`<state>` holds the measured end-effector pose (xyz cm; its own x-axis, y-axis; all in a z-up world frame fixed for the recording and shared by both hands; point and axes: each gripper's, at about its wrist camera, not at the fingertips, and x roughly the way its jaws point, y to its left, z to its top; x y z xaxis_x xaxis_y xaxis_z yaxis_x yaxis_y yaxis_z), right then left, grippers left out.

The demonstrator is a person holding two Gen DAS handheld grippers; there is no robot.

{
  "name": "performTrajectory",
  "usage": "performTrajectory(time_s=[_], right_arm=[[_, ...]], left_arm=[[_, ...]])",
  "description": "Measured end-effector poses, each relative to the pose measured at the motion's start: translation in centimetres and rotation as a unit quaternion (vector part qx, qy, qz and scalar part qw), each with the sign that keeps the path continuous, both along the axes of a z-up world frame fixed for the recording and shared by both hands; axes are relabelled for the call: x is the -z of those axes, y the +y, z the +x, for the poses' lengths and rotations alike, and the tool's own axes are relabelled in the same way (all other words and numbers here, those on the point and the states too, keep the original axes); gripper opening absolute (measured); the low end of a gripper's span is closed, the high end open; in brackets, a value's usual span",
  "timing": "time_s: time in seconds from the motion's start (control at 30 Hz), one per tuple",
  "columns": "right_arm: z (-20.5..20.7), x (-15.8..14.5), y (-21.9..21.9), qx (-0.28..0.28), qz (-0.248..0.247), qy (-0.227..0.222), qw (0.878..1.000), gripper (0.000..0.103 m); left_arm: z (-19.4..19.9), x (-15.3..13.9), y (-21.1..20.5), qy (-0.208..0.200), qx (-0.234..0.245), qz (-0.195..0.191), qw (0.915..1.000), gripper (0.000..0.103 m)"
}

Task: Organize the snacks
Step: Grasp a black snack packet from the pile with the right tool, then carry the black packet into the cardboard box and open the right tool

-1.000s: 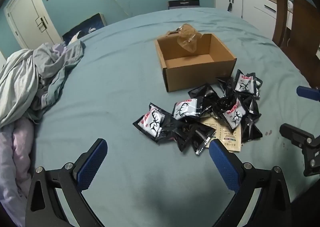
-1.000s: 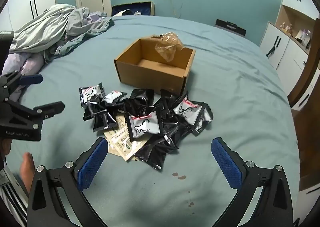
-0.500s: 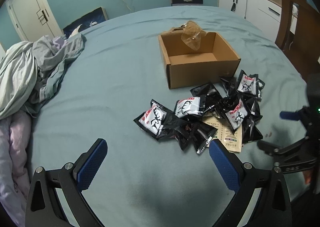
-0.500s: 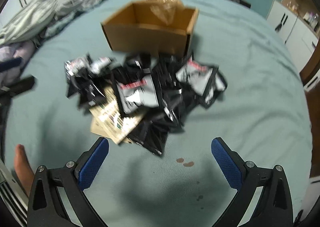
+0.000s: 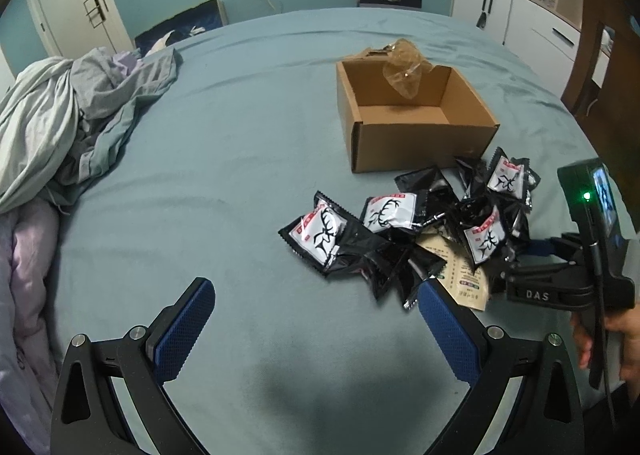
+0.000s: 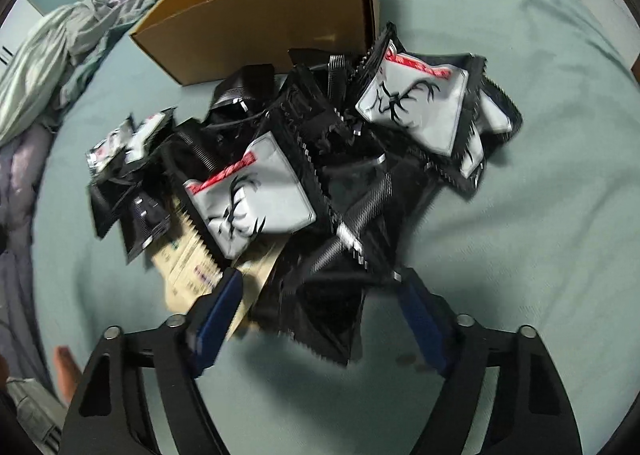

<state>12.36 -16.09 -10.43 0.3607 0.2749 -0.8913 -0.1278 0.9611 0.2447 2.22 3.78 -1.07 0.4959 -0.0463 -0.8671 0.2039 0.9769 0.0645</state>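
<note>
A heap of black snack packets (image 5: 420, 231), some with a white deer label, lies on the teal bedsheet in front of an open cardboard box (image 5: 416, 143). In the right wrist view the heap (image 6: 320, 159) fills the middle, with the box (image 6: 256, 27) behind it. My right gripper (image 6: 320, 295) is low over the heap's near edge and its jaws are closing. A plain black packet (image 6: 320, 319) lies between its blue fingers, which still stand a little off it. My left gripper (image 5: 316, 319) hangs open over bare sheet, left of the heap, holding nothing. In the left wrist view the right gripper (image 5: 516, 263) reaches in at the heap's right side.
A tan paper sachet (image 5: 460, 271) lies under the heap. A crumpled clear wrapper (image 5: 404, 71) hangs over the box's far rim. Bundled bedclothes (image 5: 60, 115) lie at the left. A wooden chair (image 5: 608, 55) and white cabinets (image 5: 520, 23) stand at the right. A hand (image 5: 616, 339) holds the right gripper.
My right gripper has dropped forward onto the heap and its jaws have narrowed around a black packet. The left gripper has hardly moved and stays open.
</note>
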Motion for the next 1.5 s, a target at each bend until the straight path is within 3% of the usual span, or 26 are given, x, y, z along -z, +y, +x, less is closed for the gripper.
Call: performTrajectory(time_s=[0.1,0.27,0.53,0.8,1.03,1.23,1.5], right_arm=[[0.3,-0.2,0.6,-0.006,-0.007,-0.005,1.0,0.044],[-0.3,-0.1,0.9,-0.016,0.006,-0.007,1.0,0.034],[-3.4,-3.6,-1.1,0.0,0.051,-0.033,0.998,0.034],[-8.6,-8.0,-4.7,0.027,0.095,-0.088,0.991,0.034],[-11.2,-9.4,-5.2,0.021,0.106,-0.103,0.989,0.034],[-10.4,-9.0,-5.1,0.021,0.106,-0.091,0.99,0.034],[-9.3,-8.4,-4.8,0.03,0.099,-0.086,0.991,0.034]], left_arm=[[0.3,0.5,0.3,0.009,-0.006,0.0,0.9999,0.103],[0.4,0.8,0.6,0.017,-0.011,-0.009,0.9998,0.103],[0.5,1.4,0.5,0.03,-0.002,-0.039,0.9988,0.103],[1.4,3.2,-0.2,0.048,0.006,-0.041,0.998,0.103],[3.5,5.5,-1.2,0.07,0.009,-0.046,0.9965,0.102],[5.7,7.7,-2.0,0.117,-0.007,-0.085,0.9894,0.087],[7.4,8.2,-2.3,0.127,-0.019,-0.104,0.9863,0.067]])
